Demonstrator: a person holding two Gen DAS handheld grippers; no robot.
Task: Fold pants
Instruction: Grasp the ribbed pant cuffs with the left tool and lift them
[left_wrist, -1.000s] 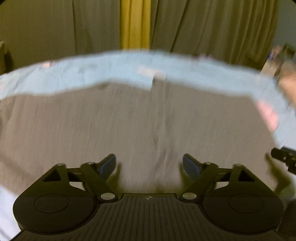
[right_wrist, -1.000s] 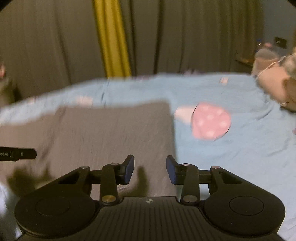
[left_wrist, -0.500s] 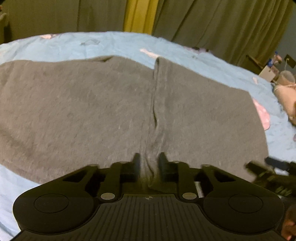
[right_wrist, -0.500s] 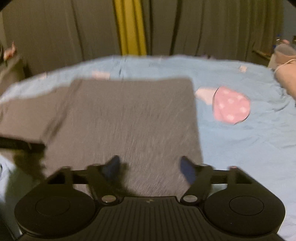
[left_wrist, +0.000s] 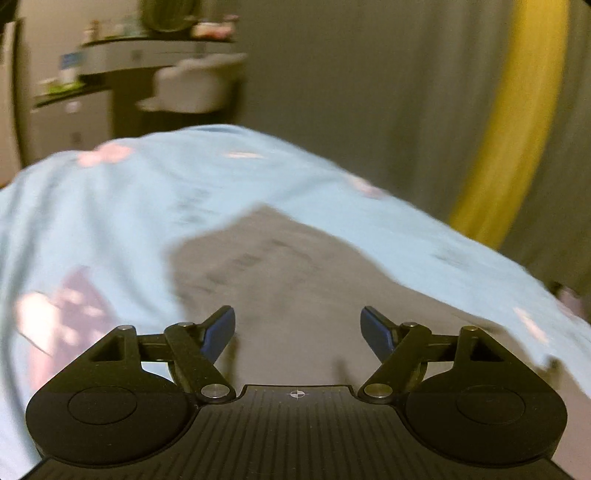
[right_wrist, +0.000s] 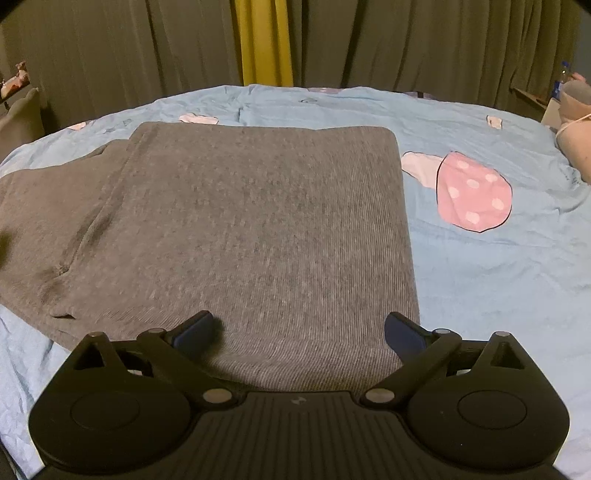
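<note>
The grey pants (right_wrist: 258, 229) lie flat and folded on the light blue bedsheet (right_wrist: 498, 280). My right gripper (right_wrist: 299, 330) is open and empty, low over the pants' near edge, close to their right corner. In the blurred left wrist view, my left gripper (left_wrist: 297, 328) is open and empty above an end of the grey pants (left_wrist: 288, 280), with the sheet (left_wrist: 110, 206) around it.
A pink dotted mushroom print (right_wrist: 472, 192) marks the sheet right of the pants. Dark curtains with a yellow strip (right_wrist: 264, 40) hang behind the bed. A desk and chair (left_wrist: 184, 88) stand beyond the bed's left side. A pale stuffed shape (right_wrist: 574, 147) lies at the far right.
My left gripper was shut on a pinch of the pants half a second ago; it has let go, opened and swung left. My right gripper has settled lower over the pants' near edge.
</note>
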